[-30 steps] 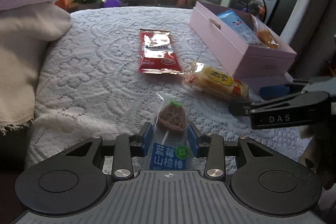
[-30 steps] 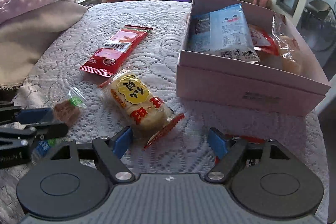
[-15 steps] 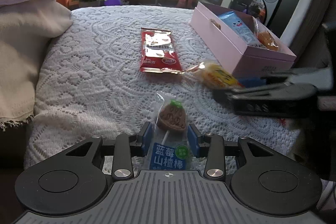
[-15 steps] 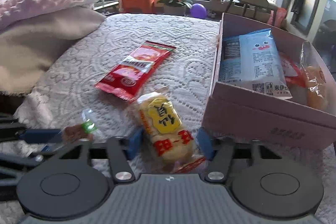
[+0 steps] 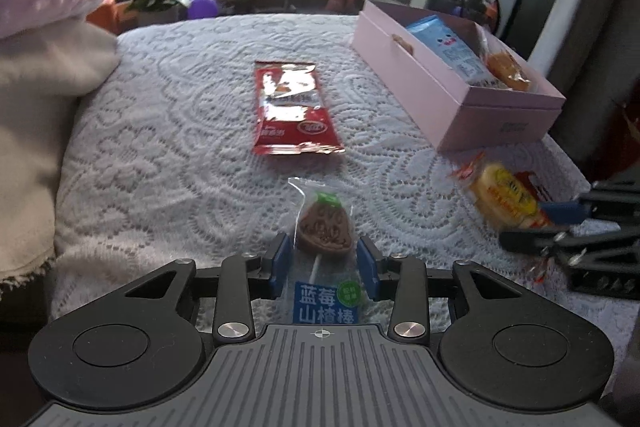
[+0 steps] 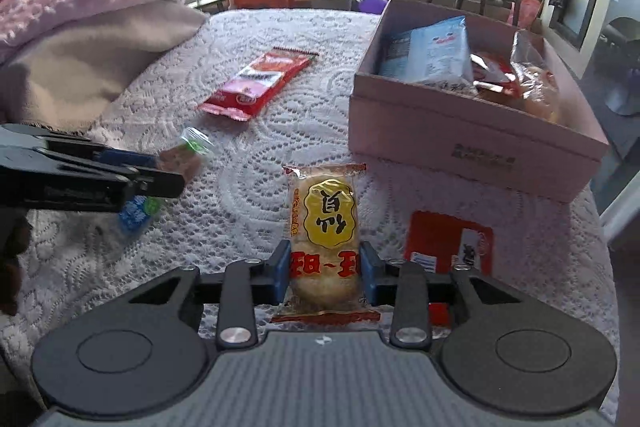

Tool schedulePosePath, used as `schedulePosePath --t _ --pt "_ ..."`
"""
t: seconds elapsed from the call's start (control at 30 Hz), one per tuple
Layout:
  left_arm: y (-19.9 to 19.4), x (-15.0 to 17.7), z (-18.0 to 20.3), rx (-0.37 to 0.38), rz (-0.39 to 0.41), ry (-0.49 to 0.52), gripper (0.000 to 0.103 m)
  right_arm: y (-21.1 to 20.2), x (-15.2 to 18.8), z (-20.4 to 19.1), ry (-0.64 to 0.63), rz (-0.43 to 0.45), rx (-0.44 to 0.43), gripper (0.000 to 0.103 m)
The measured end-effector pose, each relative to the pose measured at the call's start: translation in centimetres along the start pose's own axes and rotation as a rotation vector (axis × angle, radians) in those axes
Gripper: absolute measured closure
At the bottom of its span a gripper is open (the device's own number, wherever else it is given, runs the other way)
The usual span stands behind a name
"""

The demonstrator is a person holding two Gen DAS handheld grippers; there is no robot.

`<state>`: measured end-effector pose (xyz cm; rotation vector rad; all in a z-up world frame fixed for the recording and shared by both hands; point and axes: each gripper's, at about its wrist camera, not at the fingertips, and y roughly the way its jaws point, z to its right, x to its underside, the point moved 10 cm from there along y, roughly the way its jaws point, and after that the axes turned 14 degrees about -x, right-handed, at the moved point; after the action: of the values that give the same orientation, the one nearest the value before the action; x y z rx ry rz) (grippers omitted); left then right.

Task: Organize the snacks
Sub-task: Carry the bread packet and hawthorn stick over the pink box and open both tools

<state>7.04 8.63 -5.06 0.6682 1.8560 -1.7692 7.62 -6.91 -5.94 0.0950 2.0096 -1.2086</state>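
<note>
Open lace cloth (image 6: 256, 187) between red packet (image 6: 256, 85) and pink box (image 6: 472, 135).

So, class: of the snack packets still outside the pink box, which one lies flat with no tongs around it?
The long red packet in the middle of the lace cloth. The rice cracker sits between the right tongs; the lollipop sits between the left tongs.

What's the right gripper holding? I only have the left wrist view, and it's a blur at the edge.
Observer: In the right wrist view, the right gripper is shut on the rice cracker pack, with its fingers pressing on both long sides.
Operator: Anything else loose on that side?
Observer: Yes. A flat red packet lies on the lace cloth just right of those fingers, in front of the pink box.
</note>
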Motion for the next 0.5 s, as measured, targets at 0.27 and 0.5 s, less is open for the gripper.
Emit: schedulePosePath --t 0.27,0.5 --pt "-4.2 -5.6 1.8 0.142 0.122 -0.062 0.066 -7.4 -3.4 2.5 -0.015 0.223 0.072 0.069" --pt "-9.8 -20.3 7.2 0.340 0.307 -0.069 0.063 -15.8 -14.2 6.5 -0.010 0.464 0.134 0.068"
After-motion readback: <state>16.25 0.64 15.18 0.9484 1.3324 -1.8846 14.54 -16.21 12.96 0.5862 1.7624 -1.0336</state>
